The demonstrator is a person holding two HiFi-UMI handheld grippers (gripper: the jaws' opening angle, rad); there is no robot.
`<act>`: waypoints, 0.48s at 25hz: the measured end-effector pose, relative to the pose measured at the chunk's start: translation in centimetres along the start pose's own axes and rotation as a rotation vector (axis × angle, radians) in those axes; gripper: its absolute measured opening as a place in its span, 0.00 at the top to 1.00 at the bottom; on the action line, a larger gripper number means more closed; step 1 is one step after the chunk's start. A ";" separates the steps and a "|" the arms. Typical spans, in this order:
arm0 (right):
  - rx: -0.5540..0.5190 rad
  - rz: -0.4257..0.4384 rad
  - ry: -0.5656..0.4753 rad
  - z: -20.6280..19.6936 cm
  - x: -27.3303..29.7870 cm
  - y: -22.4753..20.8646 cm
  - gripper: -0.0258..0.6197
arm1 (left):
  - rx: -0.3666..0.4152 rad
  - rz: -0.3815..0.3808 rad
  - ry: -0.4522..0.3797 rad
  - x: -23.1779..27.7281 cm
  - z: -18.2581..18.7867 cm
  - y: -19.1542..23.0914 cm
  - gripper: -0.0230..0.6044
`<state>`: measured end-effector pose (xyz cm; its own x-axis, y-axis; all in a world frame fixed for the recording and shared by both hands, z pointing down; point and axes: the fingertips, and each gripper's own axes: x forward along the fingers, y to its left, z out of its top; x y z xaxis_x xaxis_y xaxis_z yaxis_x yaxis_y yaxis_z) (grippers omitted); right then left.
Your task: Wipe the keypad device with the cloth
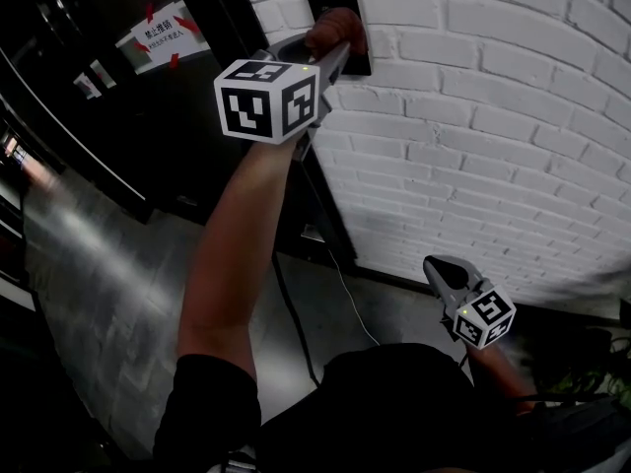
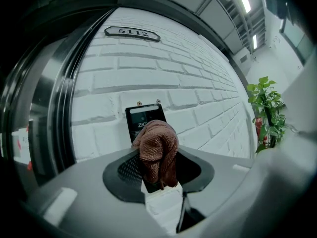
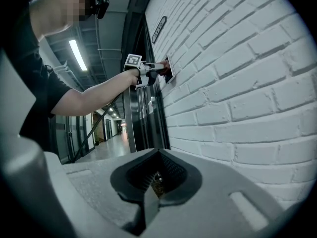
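1. We hold the left gripper (image 1: 333, 47) up against the white brick wall (image 1: 493, 116), with its jaws clamped on a bunched brown cloth (image 2: 157, 150).
2. The cloth sticks out past the jaw tips and presses on the black keypad device (image 2: 142, 117), which is mounted on the wall straight ahead of this gripper. The cloth covers the device's lower part, and its top strip shows above the cloth.
3. A number plate (image 2: 132, 32) sits on the wall high above this gripper's jaws. A green plant (image 2: 267, 108) stands off to the gripper's right, well apart.
4. We hold the right gripper (image 1: 441, 267) low, well below the left one and beside the wall. Its jaws are pressed together with nothing between them.
5. From the right gripper, the wall runs along its right side. The cloth and keypad device are up ahead of it, well apart.
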<state>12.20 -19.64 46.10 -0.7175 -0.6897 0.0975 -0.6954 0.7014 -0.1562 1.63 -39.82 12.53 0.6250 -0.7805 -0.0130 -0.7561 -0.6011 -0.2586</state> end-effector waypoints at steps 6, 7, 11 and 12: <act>0.002 -0.009 0.003 -0.1 -0.1 0.4 0.97 | 0.005 0.001 0.041 -0.1 -2.5 -0.6 0.70; 0.004 -0.010 0.003 -0.2 -0.2 0.4 0.97 | 0.003 -0.002 0.047 -0.1 -2.9 -0.7 0.70; 0.003 -0.013 0.003 -0.3 -0.2 0.3 0.97 | -0.005 -0.011 0.066 0.0 -4.1 -1.0 0.70; 0.004 -0.013 0.003 -0.3 -0.2 0.3 0.97 | -0.005 -0.013 0.073 0.0 -4.5 -1.1 0.70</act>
<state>12.09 -19.21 46.34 -0.7083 -0.6984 0.1026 -0.7048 0.6915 -0.1583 1.60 -39.89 17.12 0.6189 -0.7831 0.0604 -0.7493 -0.6118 -0.2535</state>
